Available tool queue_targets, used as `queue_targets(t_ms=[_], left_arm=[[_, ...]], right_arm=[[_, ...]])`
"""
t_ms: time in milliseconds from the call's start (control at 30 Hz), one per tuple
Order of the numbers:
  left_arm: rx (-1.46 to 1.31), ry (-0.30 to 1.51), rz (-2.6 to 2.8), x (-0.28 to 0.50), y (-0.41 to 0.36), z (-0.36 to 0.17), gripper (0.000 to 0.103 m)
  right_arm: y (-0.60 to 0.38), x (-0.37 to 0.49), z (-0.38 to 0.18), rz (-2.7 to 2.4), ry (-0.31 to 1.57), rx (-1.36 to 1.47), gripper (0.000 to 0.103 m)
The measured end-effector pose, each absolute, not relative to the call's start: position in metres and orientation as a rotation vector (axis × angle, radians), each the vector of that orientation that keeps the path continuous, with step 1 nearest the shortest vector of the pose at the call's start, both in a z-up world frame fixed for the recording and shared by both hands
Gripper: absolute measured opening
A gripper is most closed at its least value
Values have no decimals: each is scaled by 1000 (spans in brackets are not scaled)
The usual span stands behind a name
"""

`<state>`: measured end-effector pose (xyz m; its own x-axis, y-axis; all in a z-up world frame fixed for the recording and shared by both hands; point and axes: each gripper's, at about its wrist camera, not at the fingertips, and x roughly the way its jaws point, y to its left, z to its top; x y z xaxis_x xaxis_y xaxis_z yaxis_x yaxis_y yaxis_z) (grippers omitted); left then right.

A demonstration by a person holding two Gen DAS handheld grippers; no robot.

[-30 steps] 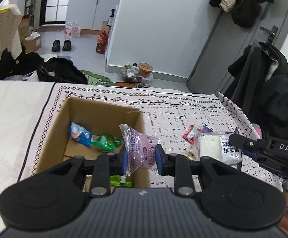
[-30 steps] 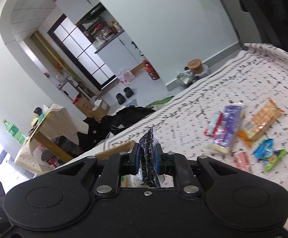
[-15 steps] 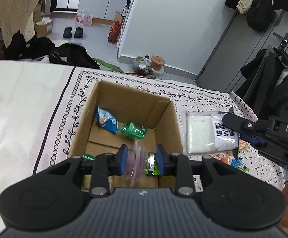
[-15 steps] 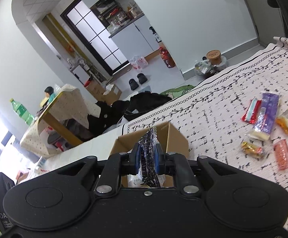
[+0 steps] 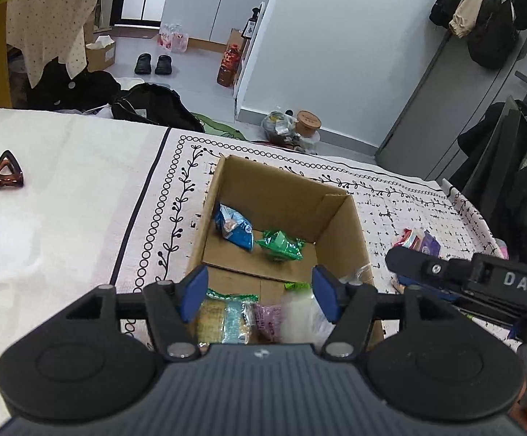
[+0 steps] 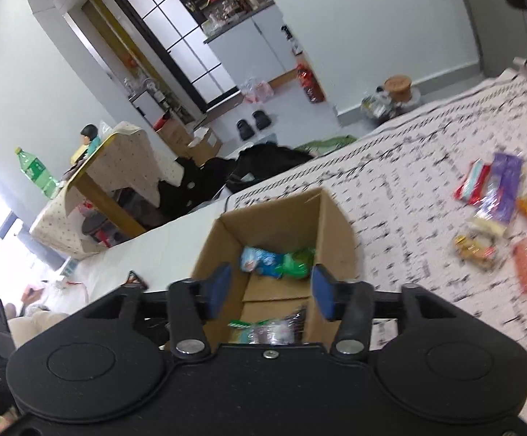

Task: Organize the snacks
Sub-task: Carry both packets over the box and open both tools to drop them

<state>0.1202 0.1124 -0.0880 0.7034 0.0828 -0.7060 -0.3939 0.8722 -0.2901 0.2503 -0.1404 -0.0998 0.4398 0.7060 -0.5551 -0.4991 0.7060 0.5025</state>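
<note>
An open cardboard box [image 5: 339, 225] stands on the patterned tablecloth; it also shows in the right wrist view [image 6: 336, 232]. Inside lie a blue packet [image 5: 235, 228], a green packet [image 5: 280, 245], a purple packet [image 5: 268, 321] and other snacks near the front wall. My left gripper [image 5: 259, 298] is open and empty above the box's near side. My right gripper [image 6: 271, 292] is open and empty above the box too; a dark packet [image 6: 294, 321] lies in the box below it. Loose snacks [image 6: 499, 196] lie on the cloth to the right.
A brown hair claw [image 5: 5, 171] lies on the plain white cloth at the left. The right gripper's body [image 5: 481, 283] is close on the right of the left one. A chair with dark coats [image 5: 510, 181] stands past the table's right edge.
Both grippers have moved over the box and opened. The left one let go of the purple packet and the right one let go of the dark packet; both packets now lie in the box.
</note>
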Motion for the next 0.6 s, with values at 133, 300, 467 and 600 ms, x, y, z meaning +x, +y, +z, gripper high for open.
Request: queue_targets(t_ms=[133, 300, 467, 600], left_arm=[[-434, 755, 257, 121, 106, -85, 69], [-409, 759, 233, 128, 91, -81, 77], [-384, 768, 202, 137, 73, -78, 80], [-367, 764, 182, 143, 59, -76, 86]], right_arm=[[-162, 255, -101, 718, 829, 290, 55], [-189, 257, -105, 668, 825, 274, 61], [-215, 258, -108, 619, 825, 270, 67], [-233, 262, -106, 593, 821, 271, 70]])
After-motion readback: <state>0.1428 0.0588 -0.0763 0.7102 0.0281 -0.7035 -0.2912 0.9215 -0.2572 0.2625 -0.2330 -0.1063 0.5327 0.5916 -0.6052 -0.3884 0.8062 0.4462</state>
